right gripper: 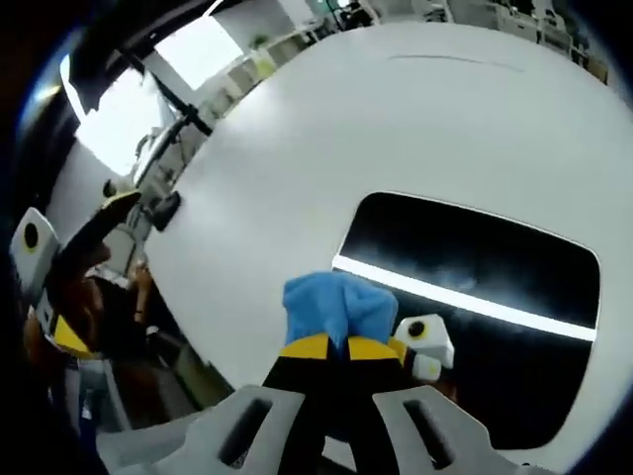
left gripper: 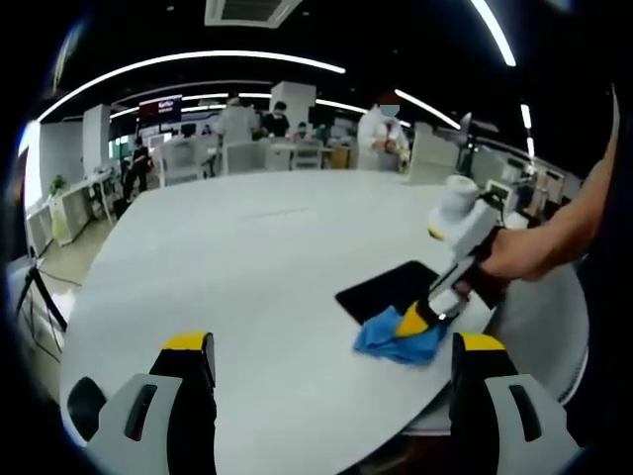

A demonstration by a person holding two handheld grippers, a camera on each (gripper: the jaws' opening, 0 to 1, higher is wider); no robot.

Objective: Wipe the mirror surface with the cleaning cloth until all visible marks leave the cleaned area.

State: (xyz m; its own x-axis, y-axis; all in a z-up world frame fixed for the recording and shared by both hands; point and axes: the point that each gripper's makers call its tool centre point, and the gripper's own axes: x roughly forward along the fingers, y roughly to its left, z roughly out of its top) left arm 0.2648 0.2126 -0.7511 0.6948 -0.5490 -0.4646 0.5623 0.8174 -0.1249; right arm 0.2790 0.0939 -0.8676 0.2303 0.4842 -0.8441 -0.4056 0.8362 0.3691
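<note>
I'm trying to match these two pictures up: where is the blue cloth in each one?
Left gripper view: the blue cloth lies right of centre, low, at the dark mirror's near edge, under the right gripper.
Right gripper view: the cloth is bottom centre, pinched in that view's own jaws.
Shared landmark: the mirror on the white table.

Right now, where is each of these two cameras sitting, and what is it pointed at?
Left gripper view: rides the left claw, held open above the white table, looking across at the right claw, the person's hand, blue cloth and dark mirror.
Right gripper view: rides the right claw, shut on the cloth at the mirror's edge, looking down at the glass.
Shared: cloth, mirror, table.
</note>
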